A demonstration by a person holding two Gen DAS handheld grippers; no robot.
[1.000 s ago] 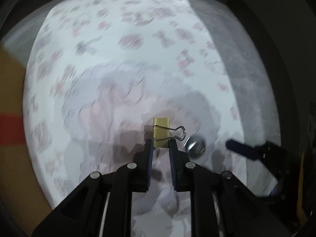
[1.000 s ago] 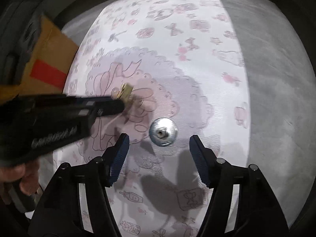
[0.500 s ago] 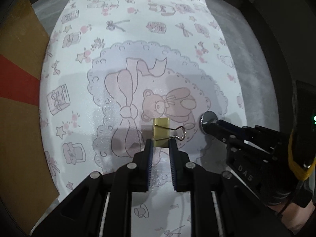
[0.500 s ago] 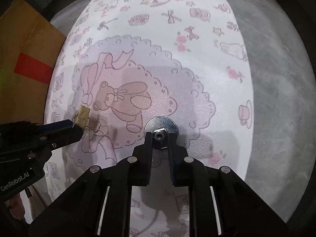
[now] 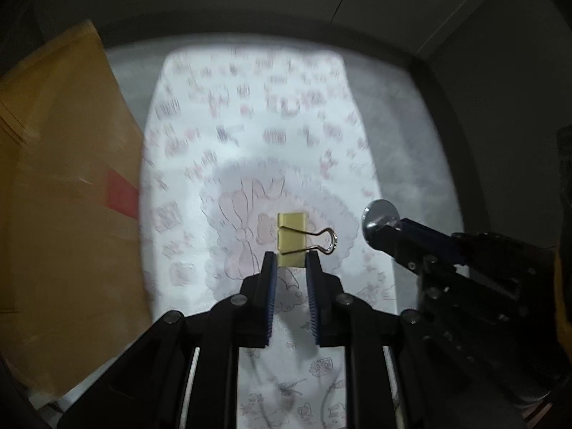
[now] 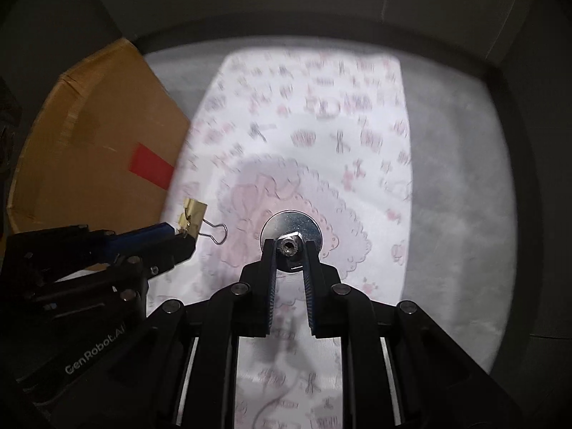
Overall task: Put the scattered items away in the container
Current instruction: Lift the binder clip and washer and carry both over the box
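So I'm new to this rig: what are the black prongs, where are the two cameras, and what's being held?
No robot: a person holds a two-finger gripper in each hand, with a fisheye camera on each looking along its fingers. In the left wrist view, the left gripper is clamped on a gold binder clip. In the right wrist view, the right gripper pinches a silver disc with a nut. Each view also shows the other gripper at its side. Below lie a printed teddy-bear mat and a cardboard box.
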